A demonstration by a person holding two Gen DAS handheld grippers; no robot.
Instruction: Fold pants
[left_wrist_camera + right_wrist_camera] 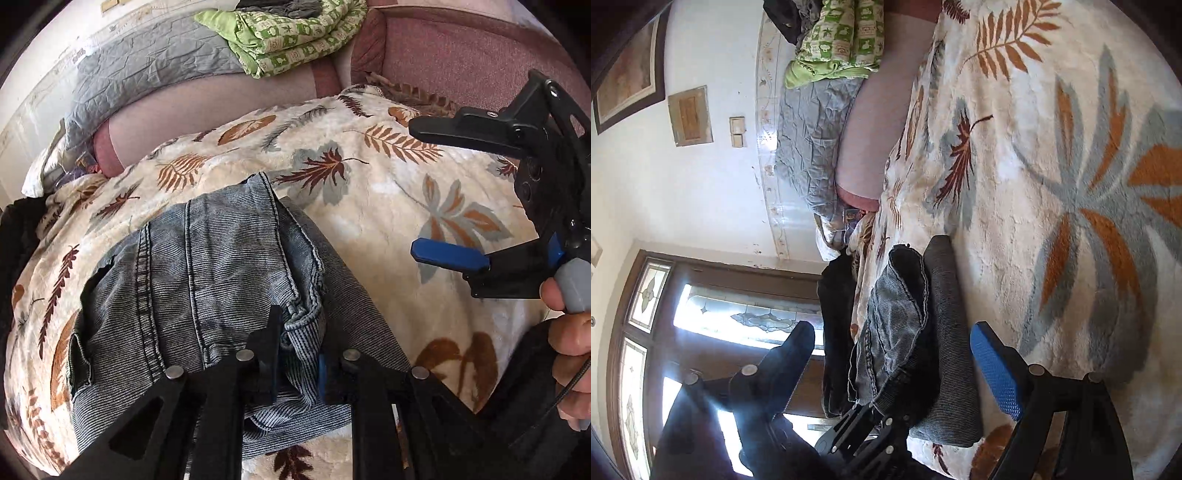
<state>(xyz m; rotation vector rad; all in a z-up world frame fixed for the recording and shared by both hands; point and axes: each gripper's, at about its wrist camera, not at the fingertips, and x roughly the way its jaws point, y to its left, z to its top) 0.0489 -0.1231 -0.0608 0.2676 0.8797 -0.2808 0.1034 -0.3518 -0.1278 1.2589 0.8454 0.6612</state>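
So the faded grey-blue denim pants (207, 280) are bunched in a folded heap on the left half of the bed, lying on the cream fleece blanket with brown and grey leaf print (369, 206). In the left wrist view their left edge, with the heavy double-stitched seam, sits near the blanket's left side, where a dark garment (18, 236) lies at the bed's edge. A hemmed edge points up toward the far side of the bed. The left tongs (295, 354) are clamped on a bunched fold of the denim at the near edge of the heap, cloth pinched between the black finger and the blue-padded one.

Right of the pants there's a wide bare stretch of blanket, lots of room to work. Over that stretch the right tongs (439, 188) hang with the fingers spread wide and nothing between them, well apart from the denim. A hand (569, 325) holds their grey handle at the right edge.

At the far side there's a folded green-and-white patterned quilt (291, 33) and a crumpled grey quilted cover (147, 74) along the wall, and a pinkish upholstered headboard (461, 51) further right.
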